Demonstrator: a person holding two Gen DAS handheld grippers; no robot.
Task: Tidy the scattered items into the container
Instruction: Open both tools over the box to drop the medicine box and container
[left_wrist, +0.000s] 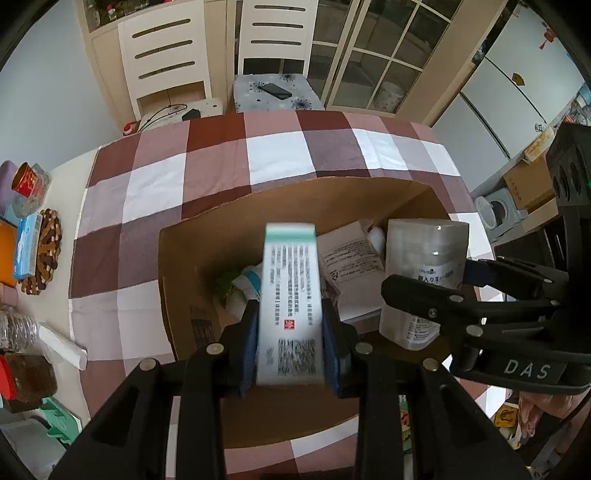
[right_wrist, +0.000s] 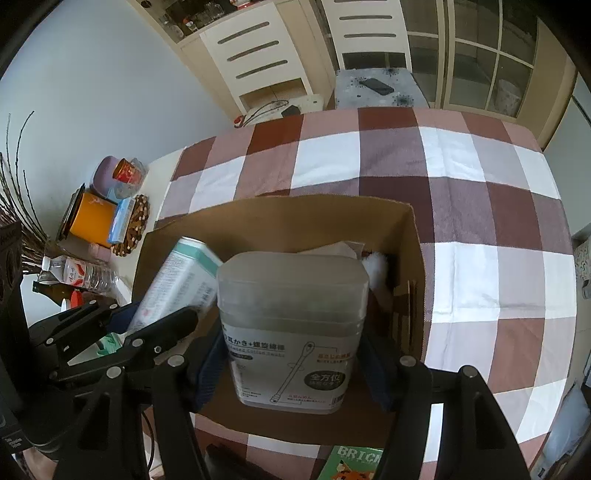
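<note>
An open cardboard box (left_wrist: 295, 199) stands on the checked tablecloth; it also shows in the right wrist view (right_wrist: 295, 218). My left gripper (left_wrist: 290, 350) is shut on a white and green carton (left_wrist: 290, 295) and holds it over the box; the carton also shows in the right wrist view (right_wrist: 177, 280). My right gripper (right_wrist: 291, 369) is shut on a clear cotton swab tub (right_wrist: 291, 325) above the box; the tub also shows in the left wrist view (left_wrist: 424, 277). Paper packets (left_wrist: 351, 258) and something white and fluffy (right_wrist: 376, 269) lie inside the box.
A green book (right_wrist: 354, 461) lies at the near table edge. Jars, an orange tin (right_wrist: 92, 218), a blue pack and a woven trivet (left_wrist: 46, 251) crowd the left counter. Two white chairs (left_wrist: 166, 55) stand beyond the table, one with a phone (left_wrist: 277, 90) on its cushion.
</note>
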